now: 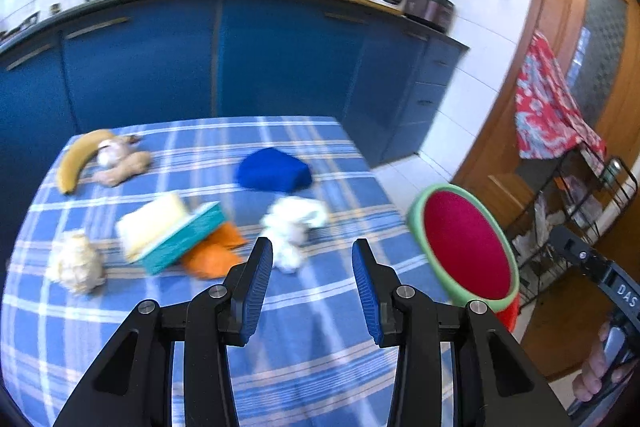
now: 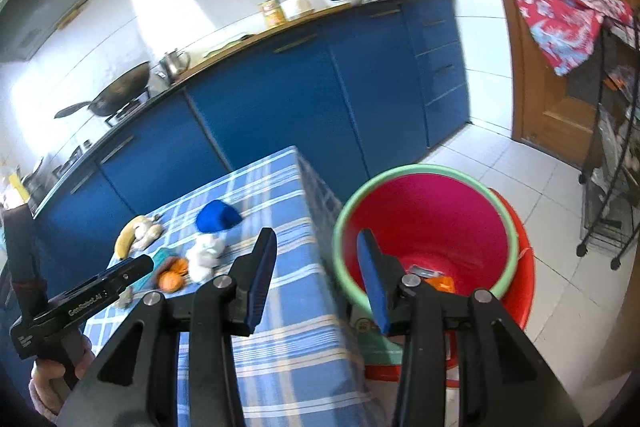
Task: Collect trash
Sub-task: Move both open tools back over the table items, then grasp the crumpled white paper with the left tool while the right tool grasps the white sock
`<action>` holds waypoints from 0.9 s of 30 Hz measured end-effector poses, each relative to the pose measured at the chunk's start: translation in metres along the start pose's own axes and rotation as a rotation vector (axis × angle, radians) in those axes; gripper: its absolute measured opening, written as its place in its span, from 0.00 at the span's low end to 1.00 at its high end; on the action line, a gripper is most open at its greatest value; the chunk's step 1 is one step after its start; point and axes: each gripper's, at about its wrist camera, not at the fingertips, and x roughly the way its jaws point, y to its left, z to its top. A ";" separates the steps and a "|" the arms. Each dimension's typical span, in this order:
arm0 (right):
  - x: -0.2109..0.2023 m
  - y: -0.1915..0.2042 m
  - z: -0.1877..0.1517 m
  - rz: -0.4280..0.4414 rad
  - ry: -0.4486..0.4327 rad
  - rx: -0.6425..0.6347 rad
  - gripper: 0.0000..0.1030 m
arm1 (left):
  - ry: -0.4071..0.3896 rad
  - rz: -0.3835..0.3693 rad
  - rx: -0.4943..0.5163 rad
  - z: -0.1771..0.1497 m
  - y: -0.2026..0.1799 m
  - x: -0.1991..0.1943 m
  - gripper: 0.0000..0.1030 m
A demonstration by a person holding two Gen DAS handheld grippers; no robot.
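My left gripper (image 1: 312,251) is open and empty above the checked table (image 1: 312,311), its tips just short of a crumpled white tissue (image 1: 294,227). Orange peel (image 1: 214,253) lies left of it under a teal tissue box (image 1: 172,231). Another crumpled wad (image 1: 78,263) lies at the left. My right gripper (image 2: 316,243) is open and empty, over the table's right edge beside the red bin with a green rim (image 2: 424,227). The bin holds some scraps (image 2: 434,277). The tissue (image 2: 204,255) and peel (image 2: 172,275) also show in the right wrist view.
A banana (image 1: 78,157), ginger (image 1: 124,167) and a folded blue cloth (image 1: 274,171) lie at the table's far side. Blue kitchen cabinets (image 1: 240,55) stand behind. A wire rack (image 2: 612,163) with a red patterned cloth (image 2: 556,7) stands by the wooden door.
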 end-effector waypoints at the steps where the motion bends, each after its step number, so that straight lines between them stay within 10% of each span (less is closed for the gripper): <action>1: 0.001 0.006 0.000 0.008 0.005 -0.008 0.43 | -0.002 0.010 -0.012 0.000 0.008 -0.002 0.41; 27: 0.078 0.134 -0.012 0.135 0.172 -0.149 0.43 | 0.007 0.257 -0.217 -0.006 0.155 -0.020 0.41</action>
